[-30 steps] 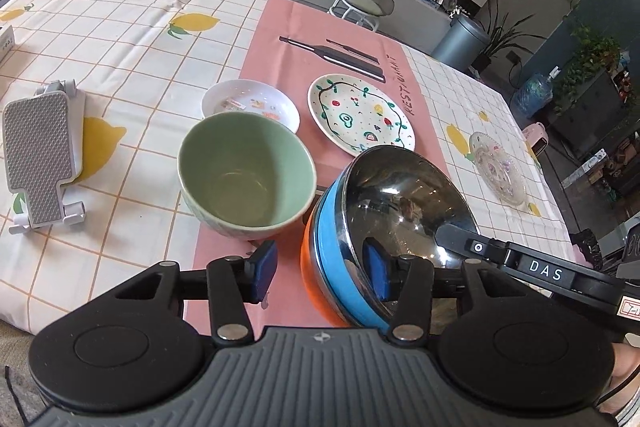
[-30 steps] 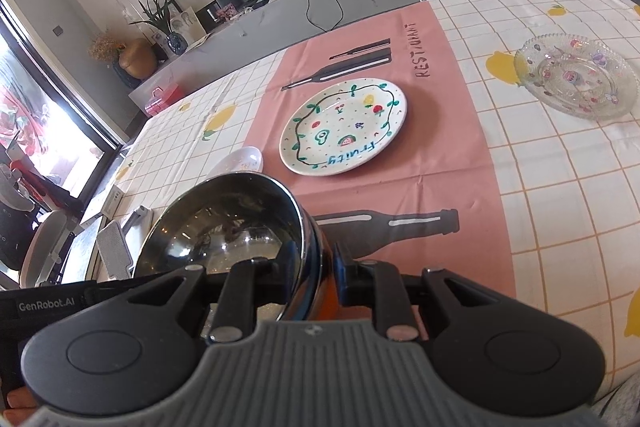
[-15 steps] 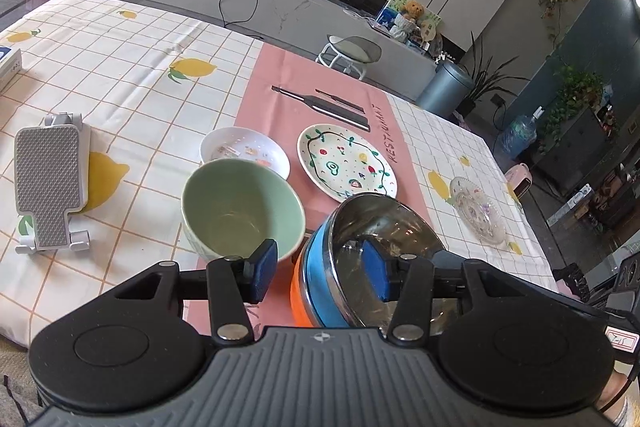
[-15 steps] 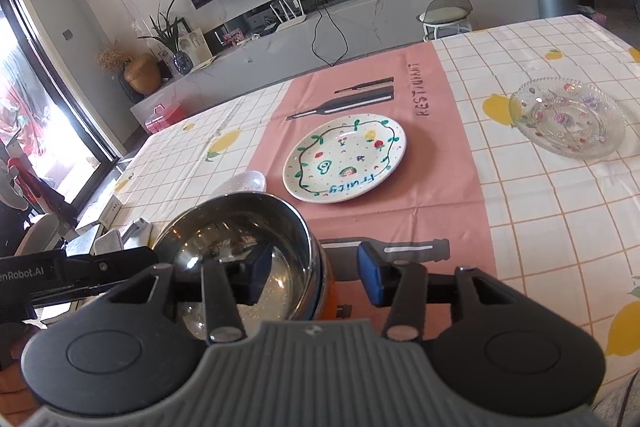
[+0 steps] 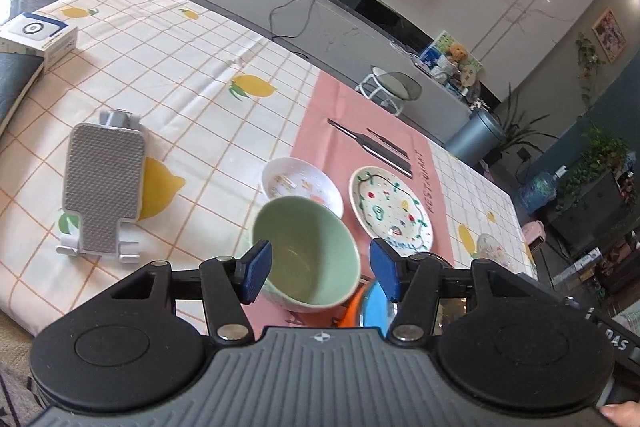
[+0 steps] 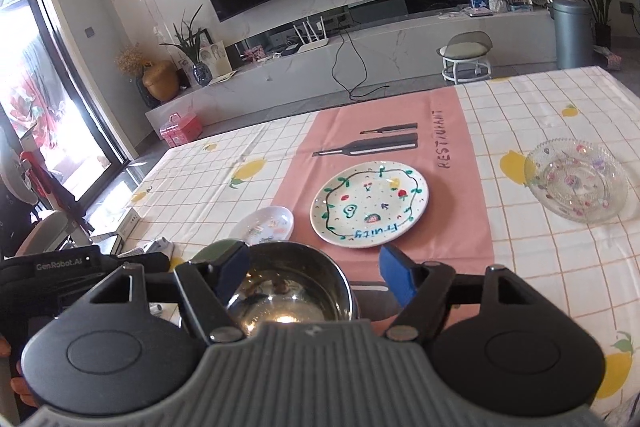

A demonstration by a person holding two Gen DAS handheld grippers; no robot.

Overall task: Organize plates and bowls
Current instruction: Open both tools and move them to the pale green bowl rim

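Grippers both gape wide, empty: left gripper (image 5: 318, 275) over the green bowl (image 5: 306, 259), right gripper (image 6: 314, 273) over the steel bowl (image 6: 290, 291). Risk: bowls sit touching near the edge, so a careless grab could knock either off.

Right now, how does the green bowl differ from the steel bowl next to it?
The green bowl is pale and matte inside; the steel bowl is mirror-shiny with an orange and blue outside. The green bowl sits between the open left gripper fingers, the steel bowl between the open right gripper fingers. Both are deep, empty, upright and ungripped.
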